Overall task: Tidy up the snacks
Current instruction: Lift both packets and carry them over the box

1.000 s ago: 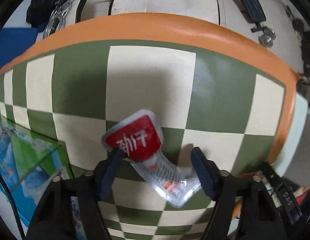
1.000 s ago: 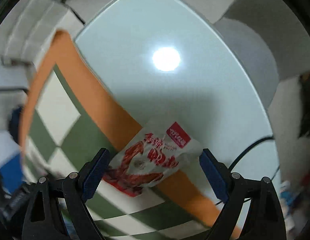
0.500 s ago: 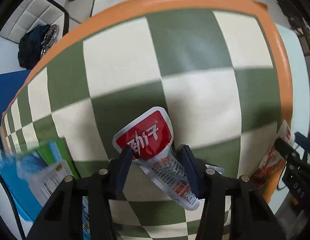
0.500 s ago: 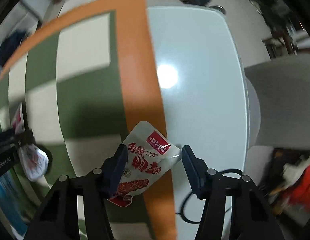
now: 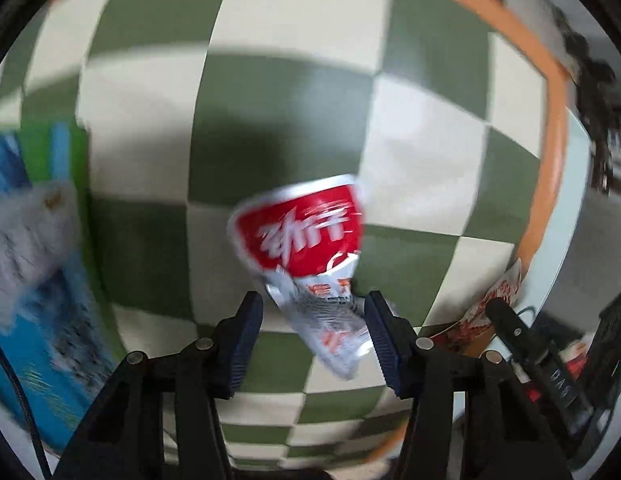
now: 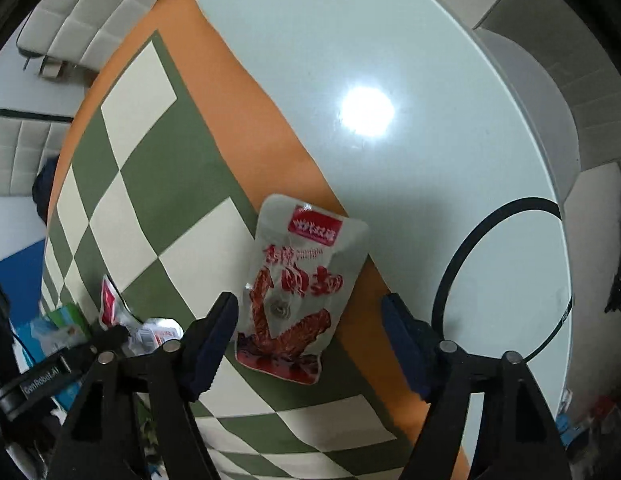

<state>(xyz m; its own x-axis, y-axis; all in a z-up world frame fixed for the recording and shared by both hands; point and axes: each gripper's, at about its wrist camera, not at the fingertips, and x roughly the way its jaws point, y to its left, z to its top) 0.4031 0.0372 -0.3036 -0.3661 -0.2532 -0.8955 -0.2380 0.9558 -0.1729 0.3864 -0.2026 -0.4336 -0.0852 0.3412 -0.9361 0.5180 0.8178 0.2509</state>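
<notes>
In the left wrist view my left gripper (image 5: 312, 336) has its jaws apart, with a red and silver snack pouch (image 5: 306, 236) between them, touching only the right finger; the frame is blurred. The pouch also shows in the right wrist view (image 6: 110, 304). My right gripper (image 6: 310, 340) is open around a silver pouch with a red chicken-wing picture (image 6: 298, 280), which lies flat on the orange border of the green and cream checked mat (image 6: 150, 184). Neither finger touches it.
A blue and green box (image 5: 34, 240) lies at the left of the mat. The mat covers part of a pale round glass table (image 6: 390, 80). A black cable (image 6: 490, 240) loops over the table at right. Padded chairs (image 6: 70, 20) stand beyond.
Both grippers were shut on their pouches half a second ago and have opened. The wing pouch now lies on the mat's orange border. The left view has swung right, with blur.
</notes>
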